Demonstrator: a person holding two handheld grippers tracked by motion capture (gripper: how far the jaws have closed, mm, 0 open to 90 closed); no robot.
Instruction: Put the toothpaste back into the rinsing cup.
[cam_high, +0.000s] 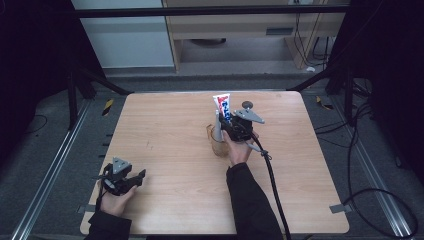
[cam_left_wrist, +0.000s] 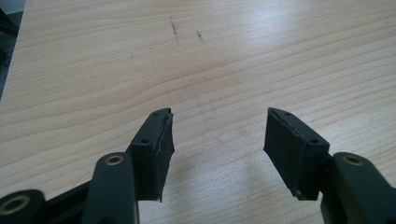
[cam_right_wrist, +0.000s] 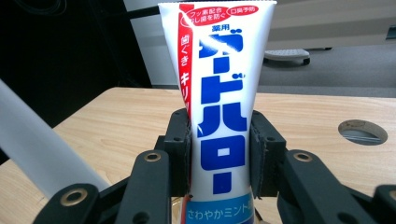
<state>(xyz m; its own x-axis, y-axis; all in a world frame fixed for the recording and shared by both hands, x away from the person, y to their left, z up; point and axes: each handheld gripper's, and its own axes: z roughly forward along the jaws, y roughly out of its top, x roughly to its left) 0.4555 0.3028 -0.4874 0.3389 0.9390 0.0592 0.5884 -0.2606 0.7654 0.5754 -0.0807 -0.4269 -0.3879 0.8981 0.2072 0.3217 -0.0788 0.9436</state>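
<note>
Left tongs (cam_high: 141, 173) resting released near bench (cam_high: 165, 150) front-left corner; right tongs (cam_right_wrist: 219, 154) clenching toothpaste tube (cam_right_wrist: 217, 93) upright over cup (cam_high: 217, 141), advising straight lowering.

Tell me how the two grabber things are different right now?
The right gripper is shut on the toothpaste tube, while the left gripper is open and holds nothing. The right gripper is up over the cup near the middle of the table; the left gripper sits low by the table's near left corner. Both are black, with two jaws, and each is held in a hand.
</note>
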